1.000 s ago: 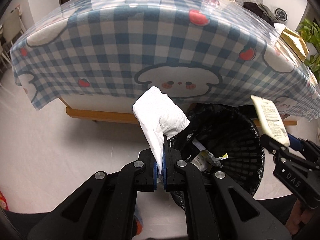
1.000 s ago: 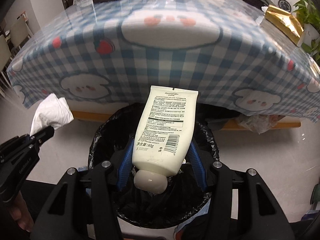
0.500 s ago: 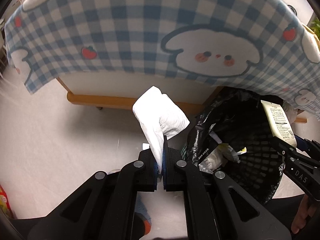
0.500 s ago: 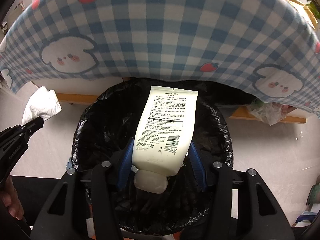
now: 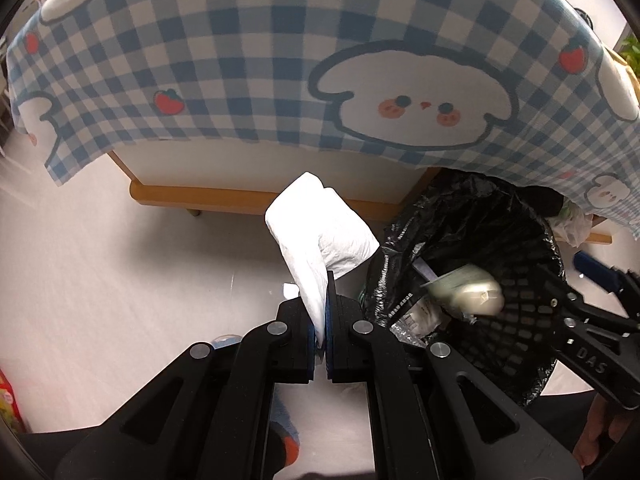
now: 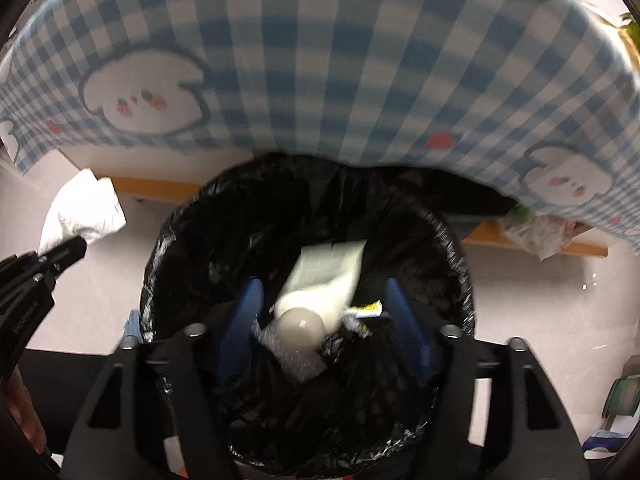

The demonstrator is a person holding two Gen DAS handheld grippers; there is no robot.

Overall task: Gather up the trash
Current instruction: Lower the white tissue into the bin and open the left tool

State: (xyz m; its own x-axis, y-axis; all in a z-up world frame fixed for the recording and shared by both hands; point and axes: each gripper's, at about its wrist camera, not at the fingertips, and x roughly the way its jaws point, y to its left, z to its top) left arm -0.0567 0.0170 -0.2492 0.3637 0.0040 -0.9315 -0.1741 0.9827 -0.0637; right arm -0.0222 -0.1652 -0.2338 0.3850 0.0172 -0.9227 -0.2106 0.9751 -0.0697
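step in hand: the right gripper (image 6: pixel 324 320), jaws opening, drops the white plastic tube (image 6: pixel 320 280) into the black-lined mesh bin (image 6: pixel 460 264). next, the left gripper (image 5: pixel 324 320), pinching the crumpled white tissue (image 5: pixel 320 232) beside the bin, needs to move over the rim, then spread.

Blurred white tube (image 6: pixel 320 280), seemingly inside the bin (image 6: pixel 452 240).

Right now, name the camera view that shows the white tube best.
Right wrist view: the white tube lies mid-frame inside the black bin, cap toward the camera, blurred. The left wrist view shows only a blurred smear of it in the bin.

Home: cartoon-print tablecloth (image 5: pixel 248 60), bin (image 6: pixel 452 248)
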